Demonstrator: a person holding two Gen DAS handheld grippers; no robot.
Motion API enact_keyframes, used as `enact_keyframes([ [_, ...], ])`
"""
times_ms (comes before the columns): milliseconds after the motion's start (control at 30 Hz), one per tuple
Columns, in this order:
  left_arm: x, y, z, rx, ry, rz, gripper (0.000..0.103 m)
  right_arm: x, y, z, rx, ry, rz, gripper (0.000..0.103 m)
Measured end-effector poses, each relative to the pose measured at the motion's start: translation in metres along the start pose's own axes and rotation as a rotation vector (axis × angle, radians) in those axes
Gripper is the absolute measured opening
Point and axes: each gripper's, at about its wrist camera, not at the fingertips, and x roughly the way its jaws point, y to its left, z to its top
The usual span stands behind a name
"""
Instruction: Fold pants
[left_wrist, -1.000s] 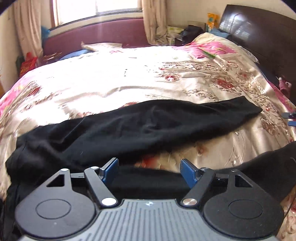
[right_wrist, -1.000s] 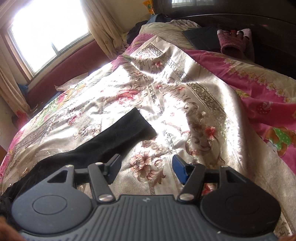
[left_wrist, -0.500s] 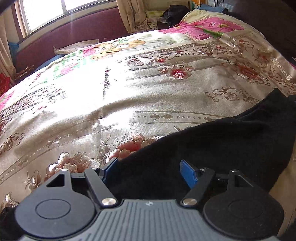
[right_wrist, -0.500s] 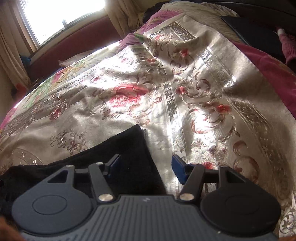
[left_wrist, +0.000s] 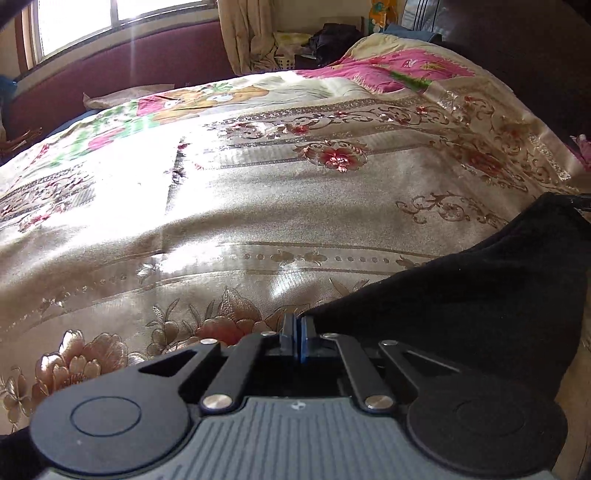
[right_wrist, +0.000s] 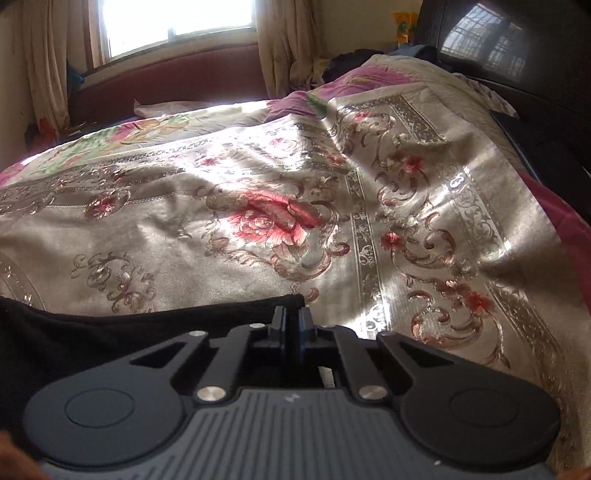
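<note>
Left wrist view shows the left gripper (left_wrist: 295, 334) at the bottom centre of the frame, its blue fingers pressed together on the edge of the black pants (left_wrist: 480, 302). That dark cloth spreads from the pinch point toward the right side of the frame, lying on the floral bedspread (left_wrist: 258, 206). Beyond it the gold and pink cover fills the middle of the frame, brightly sunlit at the left. Farther back, a maroon bench (left_wrist: 147, 70) runs under the window (left_wrist: 110, 22) in the upper left, with a curtain (left_wrist: 243, 33) at top centre

Right wrist view has the right gripper (right_wrist: 291, 325) at the bottom centre, fingers clamped narrow on the corner of the pants (right_wrist: 110, 332), which stretch away to the lower left. Past the corner lies the bedspread (right_wrist: 406, 221), then a dark headboard (right_wrist: 517, 55) at the upper right and the window (right_wrist: 177, 22) at top
</note>
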Motion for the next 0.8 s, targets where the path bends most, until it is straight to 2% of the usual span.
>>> enact_keyframes([
  [67, -0.001, -0.005, -0.005, 0.008, -0.051, 0.03, 0.018, 0.002, -0.002, 0.0, -0.005, -0.013, -0.024, 0.004],
  [133, 0.005, -0.008, -0.009, 0.001, -0.071, 0.065, 0.018, 0.014, -0.003, -0.002, -0.004, 0.016, -0.037, 0.004],
  [200, 0.015, -0.011, -0.014, -0.008, -0.053, 0.092, 0.019, 0.029, 0.0, -0.008, -0.016, 0.061, -0.059, 0.005],
  [267, 0.019, -0.018, -0.015, 0.006, -0.049, 0.13, 0.022, 0.03, 0.006, -0.01, -0.02, 0.066, -0.087, 0.007],
  [367, 0.009, -0.028, -0.008, 0.009, -0.046, 0.169, 0.027, 0.015, 0.015, -0.003, -0.014, 0.074, -0.104, 0.024],
  [433, -0.009, -0.036, -0.007, -0.013, -0.061, 0.151, 0.033, -0.005, 0.027, 0.001, -0.047, 0.047, -0.057, 0.04],
  [467, -0.019, -0.04, -0.008, -0.026, -0.072, 0.127, 0.038, -0.014, 0.035, 0.001, -0.069, 0.042, -0.024, 0.053],
  [500, -0.028, -0.046, -0.01, -0.035, -0.077, 0.095, 0.041, -0.021, 0.044, 0.0, -0.092, 0.05, 0.014, 0.059],
  [533, -0.037, -0.053, -0.015, -0.037, -0.072, 0.056, 0.045, -0.026, 0.052, -0.002, -0.119, 0.069, 0.061, 0.059],
  [600, -0.046, -0.064, -0.025, -0.03, -0.045, 0.001, 0.046, -0.028, 0.068, -0.01, -0.17, 0.117, 0.126, 0.058],
  [633, -0.047, -0.068, -0.034, -0.022, -0.021, -0.016, 0.046, -0.027, 0.072, -0.015, -0.199, 0.134, 0.13, 0.057],
  [733, -0.041, -0.07, -0.063, -0.007, 0.05, -0.016, 0.046, -0.015, 0.067, -0.033, -0.279, 0.197, 0.046, 0.053],
  [800, -0.044, -0.062, -0.076, -0.032, 0.024, -0.026, 0.046, -0.016, 0.038, -0.036, -0.217, 0.205, 0.011, 0.057],
])
